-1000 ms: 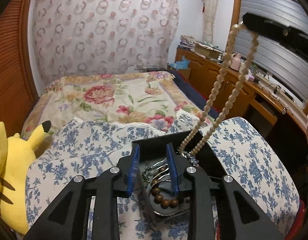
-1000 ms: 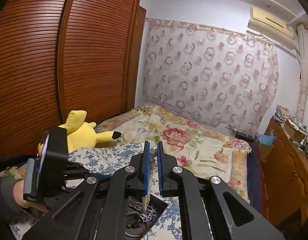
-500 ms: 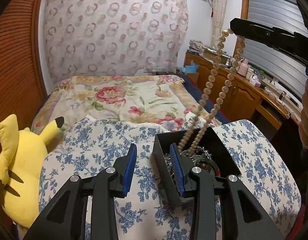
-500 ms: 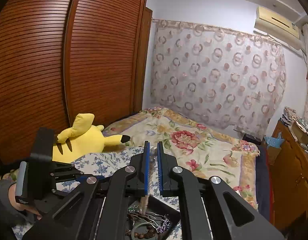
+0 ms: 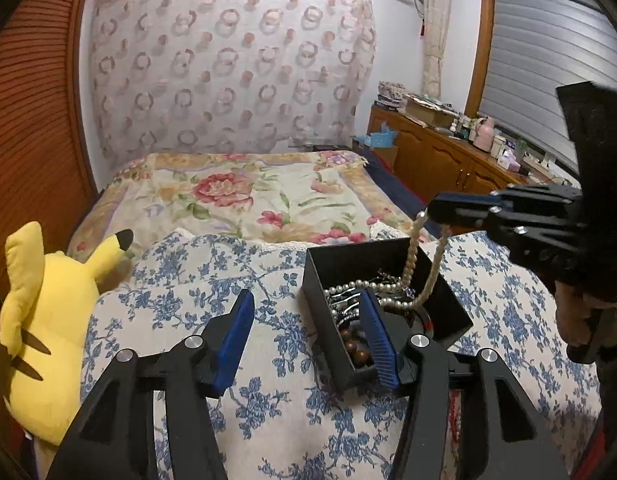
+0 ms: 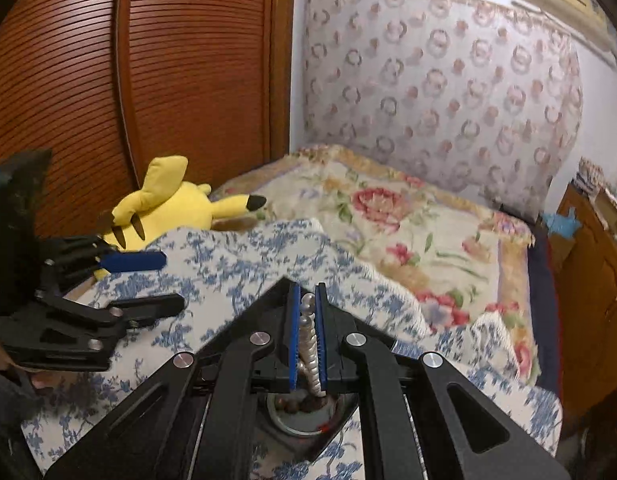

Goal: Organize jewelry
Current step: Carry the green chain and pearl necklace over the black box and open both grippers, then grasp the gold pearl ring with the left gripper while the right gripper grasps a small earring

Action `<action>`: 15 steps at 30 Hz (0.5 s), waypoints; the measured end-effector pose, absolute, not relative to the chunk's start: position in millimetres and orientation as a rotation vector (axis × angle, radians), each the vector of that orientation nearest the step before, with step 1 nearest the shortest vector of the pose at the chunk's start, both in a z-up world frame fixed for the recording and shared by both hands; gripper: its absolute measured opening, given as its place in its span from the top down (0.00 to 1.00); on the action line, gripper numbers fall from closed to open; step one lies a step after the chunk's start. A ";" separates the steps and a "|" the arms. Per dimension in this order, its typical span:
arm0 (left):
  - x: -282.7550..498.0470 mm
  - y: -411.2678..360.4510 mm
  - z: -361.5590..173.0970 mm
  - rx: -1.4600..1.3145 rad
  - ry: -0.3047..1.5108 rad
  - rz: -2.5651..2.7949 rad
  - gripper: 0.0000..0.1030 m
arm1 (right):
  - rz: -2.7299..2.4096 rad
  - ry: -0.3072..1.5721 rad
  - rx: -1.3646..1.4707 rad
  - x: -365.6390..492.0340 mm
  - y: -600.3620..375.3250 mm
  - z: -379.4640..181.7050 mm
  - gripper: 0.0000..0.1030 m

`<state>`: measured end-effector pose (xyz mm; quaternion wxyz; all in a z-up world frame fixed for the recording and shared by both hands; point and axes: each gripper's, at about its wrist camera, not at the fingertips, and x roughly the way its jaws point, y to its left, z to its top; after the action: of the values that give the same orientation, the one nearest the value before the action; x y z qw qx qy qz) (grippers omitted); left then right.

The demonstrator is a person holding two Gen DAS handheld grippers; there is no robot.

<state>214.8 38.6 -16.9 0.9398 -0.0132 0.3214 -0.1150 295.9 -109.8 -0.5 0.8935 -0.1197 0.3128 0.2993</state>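
While the right claw (image 6: 307, 320) pinches a pearl strand (image 5: 411, 258) between its blue pads (image 6: 294, 332), the beads run up the narrow slot between the two fingers, pressed from both sides. From the left wrist view that claw (image 5: 432, 213) hangs just above the far right corner of a black box (image 5: 448, 300), and the strand drops from its tip in two lines into the box, where more of the pearls lie coiled across the top of the heap.

The left claw (image 5: 308, 336) is spreading, its jaws opening with nothing gripped. One blue pad (image 5: 234, 340) hovers over the blue-flowered cloth (image 5: 268, 412) to the left of the box; the other finger (image 5: 378, 340) reaches over the box, above its contents. The near left wall of the box stands between the two fingers, untouched by either as far as I can see.

Inside the box sit dark wooden beads (image 5: 354, 350), thin silvery chains (image 5: 342, 300) and a bangle (image 6: 292, 420), all tangled together. The box rests on the flowered cloth at the foot of the bed (image 5: 244, 196). A yellow plush (image 5: 48, 320) lies off to the left, against the wooden wardrobe (image 6: 148, 80).
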 end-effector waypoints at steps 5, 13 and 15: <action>200.5 36.5 -12.7 -0.018 0.639 -0.229 0.34 | 0.610 0.664 -0.236 293.2 -114.3 -6.2 0.88; 176.6 28.6 -10.4 0.019 0.625 -0.215 0.15 | 0.585 0.635 -0.206 270.5 -132.1 -0.9 0.57; 171.4 27.7 -11.5 0.021 0.626 -0.212 0.09 | 0.582 0.631 -0.197 259.9 -138.2 -1.4 0.54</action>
<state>171.4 27.7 -11.5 0.9459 0.0101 0.3071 -0.1041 259.9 -138.2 -1.4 0.9046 -0.0955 0.3052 0.2817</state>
